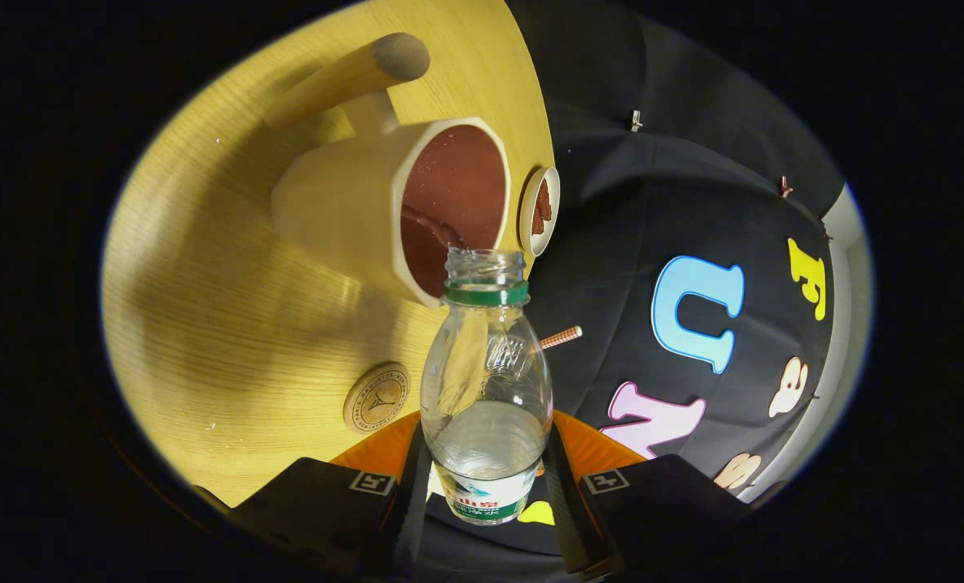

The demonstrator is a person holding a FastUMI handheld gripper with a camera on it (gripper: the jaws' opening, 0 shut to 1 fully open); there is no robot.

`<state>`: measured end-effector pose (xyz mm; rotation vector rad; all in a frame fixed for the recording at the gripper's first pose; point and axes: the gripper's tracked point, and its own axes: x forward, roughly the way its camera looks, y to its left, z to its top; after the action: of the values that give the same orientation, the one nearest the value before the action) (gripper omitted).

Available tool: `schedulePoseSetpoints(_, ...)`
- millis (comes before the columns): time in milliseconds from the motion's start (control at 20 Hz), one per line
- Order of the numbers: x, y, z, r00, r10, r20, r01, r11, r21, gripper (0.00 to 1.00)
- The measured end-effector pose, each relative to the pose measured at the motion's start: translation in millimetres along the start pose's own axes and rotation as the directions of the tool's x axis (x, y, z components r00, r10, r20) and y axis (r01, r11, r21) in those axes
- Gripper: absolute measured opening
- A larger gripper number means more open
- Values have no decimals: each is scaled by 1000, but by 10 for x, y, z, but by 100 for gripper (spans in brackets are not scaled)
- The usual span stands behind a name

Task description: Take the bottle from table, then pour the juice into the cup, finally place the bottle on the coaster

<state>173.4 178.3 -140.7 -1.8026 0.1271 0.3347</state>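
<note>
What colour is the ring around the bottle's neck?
Green. It sits just under the open mouth of the clear bottle, which the gripper holds; seen best in the gripper view.

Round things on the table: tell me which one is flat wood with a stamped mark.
The coaster, beside the bottle held between the fingers; the cup and small dish have red-brown insides.

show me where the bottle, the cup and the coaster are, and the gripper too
bottle point(486, 380): gripper view, clear body, held between the two fingers.
cup point(332, 202): gripper view, cream outer wall, beyond the bottle's mouth.
coaster point(377, 397): gripper view, round wooden face, on the table beside the bottle.
gripper point(486, 486): gripper view, midway between its fingertips, shut on the bottle.
</note>
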Motion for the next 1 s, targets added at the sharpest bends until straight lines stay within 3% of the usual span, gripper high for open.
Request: schedulePoseSetpoints(1000, 26, -93, 63, 1000, -2, 19, 5, 990, -144, 68)
